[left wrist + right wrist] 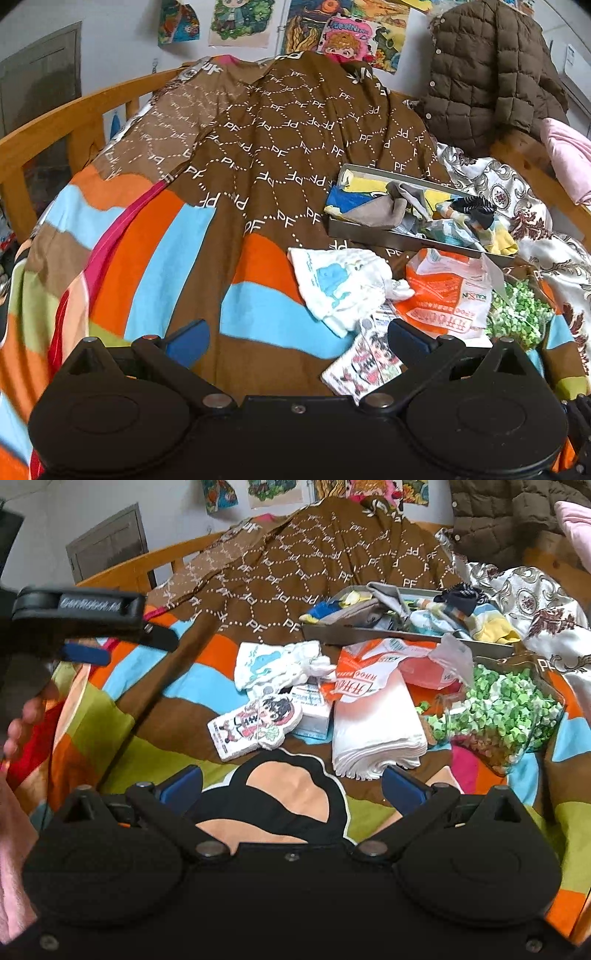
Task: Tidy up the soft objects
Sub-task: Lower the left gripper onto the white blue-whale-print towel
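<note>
Posters line the far wall above a wooden bed frame (70,118), and a brown quilted jacket (487,74) hangs over its far right corner, out of the way of the sorting. Nearly everything rests on the striped and brown-patterned bedspread (177,236), which serves as the work surface.

Far right on the spread sits a shallow grey tray (399,236), already heaped with socks and small cloths, so it looks like the collecting place for the soft things. The loose items lie in a cluster just in front of it, within easy reach of both tools. On the right a clear bag of green paper stars (506,709) lies tipped on its side, some stars spilled beside it. Left of that is a stack of white folded cloths (376,727), with an orange-and-white plastic bag (362,683) partly over its far edge. A white cloth with a blue print (273,664) lies crumpled nearest the tray's left end, and a flat cartoon-figure cushion (255,723) sits nearest the viewer, overlapping a small box.

The left gripper (295,339) hovers with its fingers spread wide and nothing between them, facing the cushion and the white cloth. The right gripper (291,782) is likewise spread and empty, low over the spread just short of the folded stack, probably lining up a pick.
</note>
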`<state>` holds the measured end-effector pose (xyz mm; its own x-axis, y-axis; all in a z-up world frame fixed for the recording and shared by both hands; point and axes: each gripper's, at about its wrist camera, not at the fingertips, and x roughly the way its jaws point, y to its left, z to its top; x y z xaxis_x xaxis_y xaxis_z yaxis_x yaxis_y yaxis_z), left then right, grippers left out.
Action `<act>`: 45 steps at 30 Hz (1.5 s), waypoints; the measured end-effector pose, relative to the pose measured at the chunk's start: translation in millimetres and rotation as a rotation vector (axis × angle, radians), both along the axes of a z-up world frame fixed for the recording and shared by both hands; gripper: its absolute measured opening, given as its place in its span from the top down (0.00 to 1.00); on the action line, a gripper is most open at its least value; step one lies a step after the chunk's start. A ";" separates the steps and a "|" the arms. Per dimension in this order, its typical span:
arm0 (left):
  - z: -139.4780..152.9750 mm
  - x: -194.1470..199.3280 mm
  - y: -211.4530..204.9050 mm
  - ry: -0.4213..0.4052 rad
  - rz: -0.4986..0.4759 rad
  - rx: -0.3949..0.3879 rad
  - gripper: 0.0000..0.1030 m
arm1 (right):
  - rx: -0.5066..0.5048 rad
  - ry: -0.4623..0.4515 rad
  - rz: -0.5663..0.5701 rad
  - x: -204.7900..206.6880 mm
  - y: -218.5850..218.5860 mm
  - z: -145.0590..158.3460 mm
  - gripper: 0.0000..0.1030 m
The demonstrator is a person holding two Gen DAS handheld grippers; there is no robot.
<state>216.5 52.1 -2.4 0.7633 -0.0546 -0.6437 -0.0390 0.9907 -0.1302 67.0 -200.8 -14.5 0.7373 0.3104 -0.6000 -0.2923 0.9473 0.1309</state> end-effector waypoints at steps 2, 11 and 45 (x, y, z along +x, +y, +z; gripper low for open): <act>-2.0 8.0 0.6 0.005 -0.009 0.004 0.01 | -0.005 0.007 0.006 1.8 2.0 -2.1 0.00; -16.5 43.8 -8.9 -0.015 -0.133 0.100 0.01 | 0.058 0.025 0.039 11.7 6.9 -13.0 0.00; -90.4 140.6 -23.0 0.094 -0.313 0.034 0.16 | 0.021 -0.021 0.111 82.0 66.3 -52.7 0.01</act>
